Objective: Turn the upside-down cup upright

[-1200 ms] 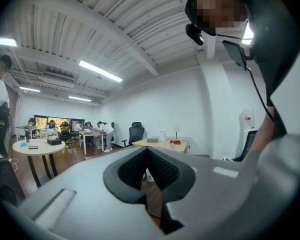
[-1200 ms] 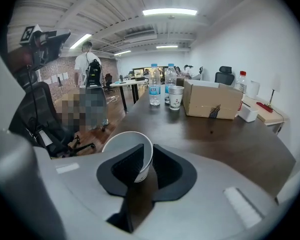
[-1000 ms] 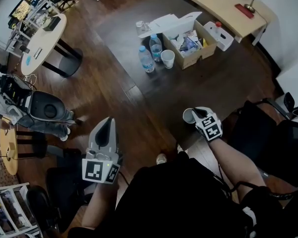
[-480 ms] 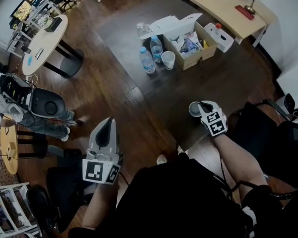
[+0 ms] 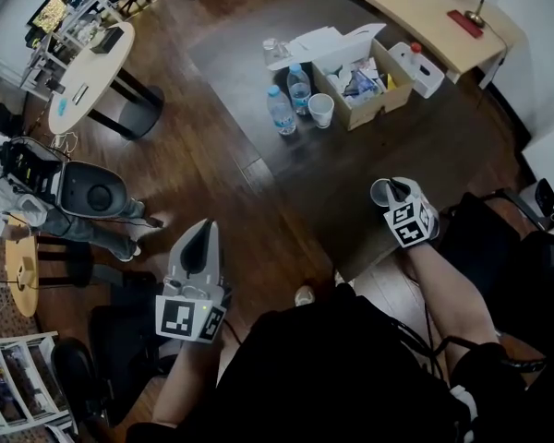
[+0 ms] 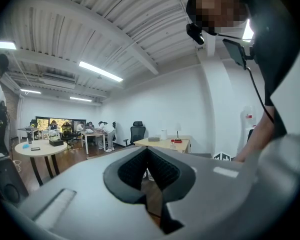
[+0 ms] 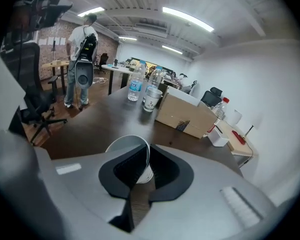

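White cup gripped at lower right of the head view, two grippers in frame.

Two cups: one (image 5: 379, 194) is clamped by its wall in the right gripper (image 5: 394, 192), whose jaws are nearly together, one inside the rim and one outside; its mouth shows from above, over the near edge of the dark table (image 5: 351, 169). The other cup (image 5: 321, 110) stands at upper centre beside two bottles (image 5: 280, 111) (image 5: 298, 88) and one cardboard box (image 5: 369, 86). The left gripper (image 5: 201, 229), lower left, has its jaws together on nothing.
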Available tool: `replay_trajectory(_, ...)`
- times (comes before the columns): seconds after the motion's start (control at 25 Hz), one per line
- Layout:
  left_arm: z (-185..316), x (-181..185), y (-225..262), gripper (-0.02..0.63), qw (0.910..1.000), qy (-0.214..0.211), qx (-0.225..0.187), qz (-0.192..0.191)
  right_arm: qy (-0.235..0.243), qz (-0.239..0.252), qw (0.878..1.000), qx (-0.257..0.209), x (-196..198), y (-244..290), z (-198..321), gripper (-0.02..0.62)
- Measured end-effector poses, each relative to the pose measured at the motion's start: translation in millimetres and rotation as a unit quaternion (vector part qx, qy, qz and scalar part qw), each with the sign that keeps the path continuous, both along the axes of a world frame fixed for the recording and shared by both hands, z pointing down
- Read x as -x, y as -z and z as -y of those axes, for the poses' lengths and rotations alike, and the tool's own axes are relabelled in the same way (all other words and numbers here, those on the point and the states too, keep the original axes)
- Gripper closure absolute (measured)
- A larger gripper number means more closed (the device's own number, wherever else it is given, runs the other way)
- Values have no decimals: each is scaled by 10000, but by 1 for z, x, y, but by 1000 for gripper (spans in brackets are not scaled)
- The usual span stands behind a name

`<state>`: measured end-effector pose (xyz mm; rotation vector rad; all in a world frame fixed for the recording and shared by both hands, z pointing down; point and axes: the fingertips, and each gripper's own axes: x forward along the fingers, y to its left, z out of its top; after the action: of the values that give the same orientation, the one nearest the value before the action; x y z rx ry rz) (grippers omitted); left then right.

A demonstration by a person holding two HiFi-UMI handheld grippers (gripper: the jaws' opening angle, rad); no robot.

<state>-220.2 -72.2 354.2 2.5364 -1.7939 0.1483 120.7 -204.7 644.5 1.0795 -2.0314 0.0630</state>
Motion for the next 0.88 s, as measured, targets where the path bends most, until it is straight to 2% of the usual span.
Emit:
replay_trajectory(0.28,4,-2,2,606,10000,-40,-13,41,351,64,9994,-12,32,-3,-17,560)
replay_trajectory(0.52,6,-6,5,606,9999,-101,-83,41,185,548,9982,167,51,-6,-34,545)
replay_trajectory(0.72,6,-5,7,606,9999,-103,-83,45,281,622,9970,375,68,-20,-54,537)
replay_trajectory(0.88,3,-4,8,606,9999,-101,-94,56,198,720,9966,345,74,-25,-58,537)
